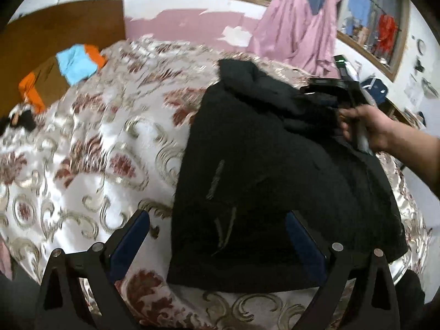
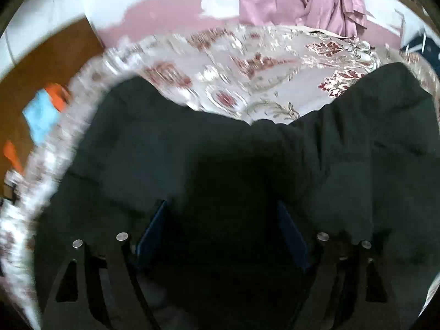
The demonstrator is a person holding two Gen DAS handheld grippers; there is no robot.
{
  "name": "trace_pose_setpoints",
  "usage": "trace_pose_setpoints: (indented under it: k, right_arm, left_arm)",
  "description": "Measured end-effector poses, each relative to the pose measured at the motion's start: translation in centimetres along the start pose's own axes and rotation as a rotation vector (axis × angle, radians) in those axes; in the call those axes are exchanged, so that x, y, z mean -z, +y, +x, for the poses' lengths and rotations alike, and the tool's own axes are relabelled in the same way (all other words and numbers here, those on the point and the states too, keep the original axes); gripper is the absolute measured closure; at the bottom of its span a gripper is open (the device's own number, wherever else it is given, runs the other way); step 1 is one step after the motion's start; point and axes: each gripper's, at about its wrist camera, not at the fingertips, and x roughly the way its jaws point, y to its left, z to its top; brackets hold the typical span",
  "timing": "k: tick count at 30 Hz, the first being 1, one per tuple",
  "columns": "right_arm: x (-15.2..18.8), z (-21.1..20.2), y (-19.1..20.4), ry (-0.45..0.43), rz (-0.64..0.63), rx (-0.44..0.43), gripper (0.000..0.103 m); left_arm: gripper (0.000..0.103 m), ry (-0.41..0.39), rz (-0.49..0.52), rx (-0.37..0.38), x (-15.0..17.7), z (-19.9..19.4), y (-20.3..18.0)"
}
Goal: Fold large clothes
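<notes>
Folding black coat on bed: left gripper and right gripper gape empty (next, pinch an edge).

**Layout around the garment on the bed**

Lying on the bedspread, toward its right side: the folded garment. Left of the garment, a wide stretch of bedspread; past that, at the far left edge of the bed, a small heap of clothes against the headboard. Behind the garment, beyond the bed's far edge, a hanging curtain in front of a window. Over the garment's near edge, the left gripper, spread wide, one finger above bedspread, the other above garment. At the garment's far right corner, the right gripper in a hand. From the right wrist view, the right gripper directly over the garment, bedspread behind.
</notes>
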Motion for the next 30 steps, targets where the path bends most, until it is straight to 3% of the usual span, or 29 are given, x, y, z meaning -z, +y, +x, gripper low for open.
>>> trace_pose_setpoints:
  k: [2,6,9,13,15,19,24,28,30]
  right_arm:
    - [2.0,-4.7,-0.1,-0.049,0.005,-0.074,0.027]
    - [10.6,-14.0,-0.7,-0.068,-0.06,-0.169,0.021]
    - [18.0,-19.8,-1.9,-0.079,-0.089,-0.154,0.02]
    - [25.2,-24.6,-3.8,-0.107,-0.105,-0.084,0.019]
    - [27.8,-26.0,-4.5,-0.13,-0.095,-0.05,0.019]
    - [31.0,-26.5,-5.9,-0.139,-0.066,0.023,0.019]
    - [31.4,-26.1,-7.6,-0.174,0.02,0.009,0.019]
    - [32.2,-24.8,-6.8,-0.207,-0.009,0.031,0.019]
    - [33.6,-24.5,-6.0,-0.203,-0.046,0.06,0.019]
  left_arm:
    - [0.004,-0.017,0.037,0.01,0.0,-0.4,-1.0]
    - [0.004,-0.038,0.137,0.012,0.9,-1.2,-3.1]
    - [0.004,-0.032,0.173,0.013,2.2,-1.5,-4.1]
    - [0.004,-0.005,0.203,0.014,4.1,-1.5,-5.4]
    - [0.004,0.014,0.232,0.008,4.9,-1.2,-6.2]
    - [0.004,-0.021,0.27,0.007,5.4,-1.1,-7.8]
    - [0.004,-0.124,0.199,0.002,4.8,-0.5,-8.4]
    - [0.004,-0.111,0.217,-0.035,7.3,-0.4,-8.4]
    - [0.004,-0.106,0.277,-0.049,8.5,-0.6,-8.7]
